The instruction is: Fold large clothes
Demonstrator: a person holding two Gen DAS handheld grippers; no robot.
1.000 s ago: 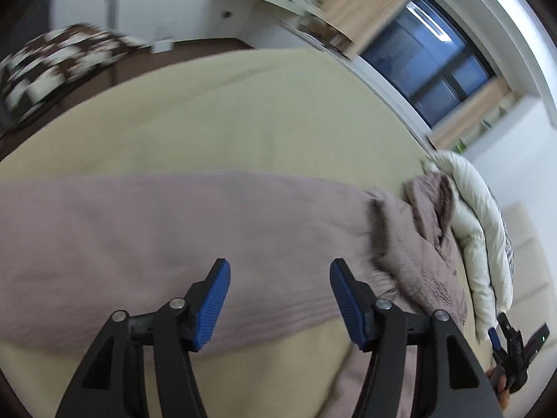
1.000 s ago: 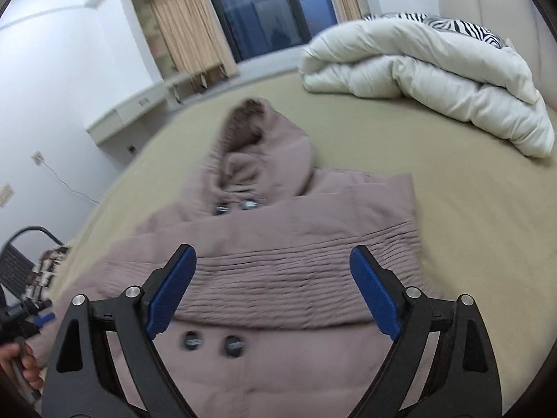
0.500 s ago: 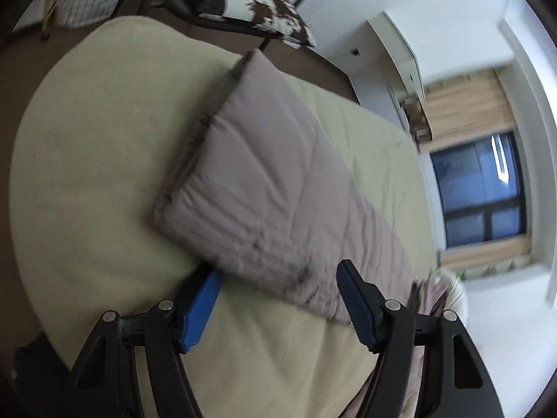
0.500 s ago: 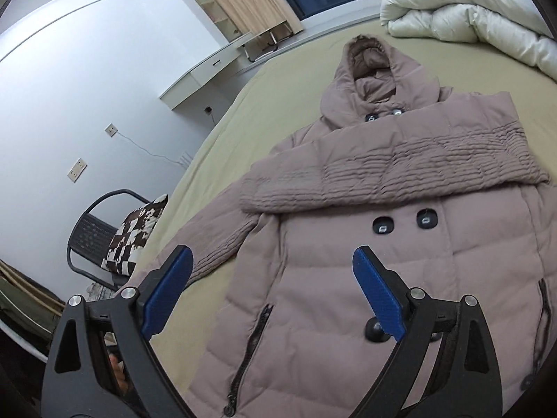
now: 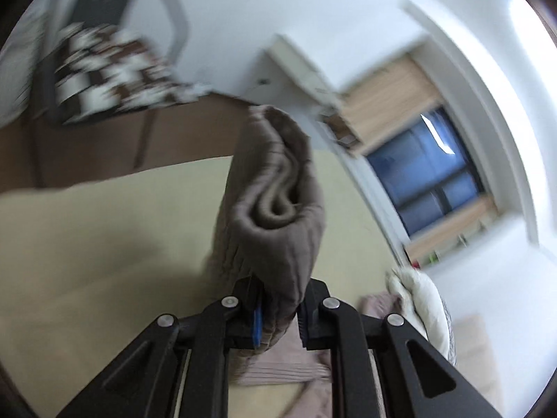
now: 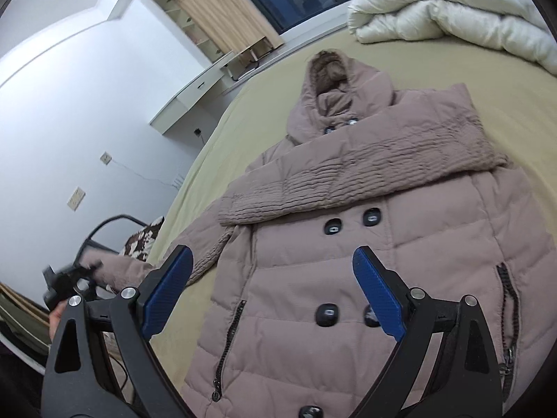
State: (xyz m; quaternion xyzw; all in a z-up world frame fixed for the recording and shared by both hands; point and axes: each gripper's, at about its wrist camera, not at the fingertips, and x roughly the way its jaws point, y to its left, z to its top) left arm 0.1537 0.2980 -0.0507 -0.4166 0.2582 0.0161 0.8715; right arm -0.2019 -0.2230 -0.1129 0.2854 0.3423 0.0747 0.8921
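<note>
A mauve hooded down coat point(image 6: 348, 278) lies front up on the bed, with one sleeve point(image 6: 365, 167) folded across its chest below the hood point(image 6: 334, 76). In the left wrist view the other sleeve's cuff point(image 5: 271, 209) stands up between the jaws of my left gripper point(image 5: 278, 313). Those jaws are closing, with the pads pressing on the fabric, and the cuff is lifted off the bed. The right wrist view shows that gripper point(image 6: 66, 278) small at the far left, holding the sleeve end. My right gripper point(image 6: 271, 254) hangs open above the coat's buttoned lower front, holding nothing.
The bed point(image 6: 278, 104) has a yellow-green cover. A white duvet point(image 6: 452, 10) is piled at its head. A black chair with a brown-and-white cushion point(image 5: 104, 69) stands on the floor beside the bed. A white desk point(image 6: 195, 94) and a dark window are behind.
My left gripper has closed on the sleeve's cuff and lifted it off the bed. My right gripper has drawn back from the hood to above the coat's lower front, still open.
</note>
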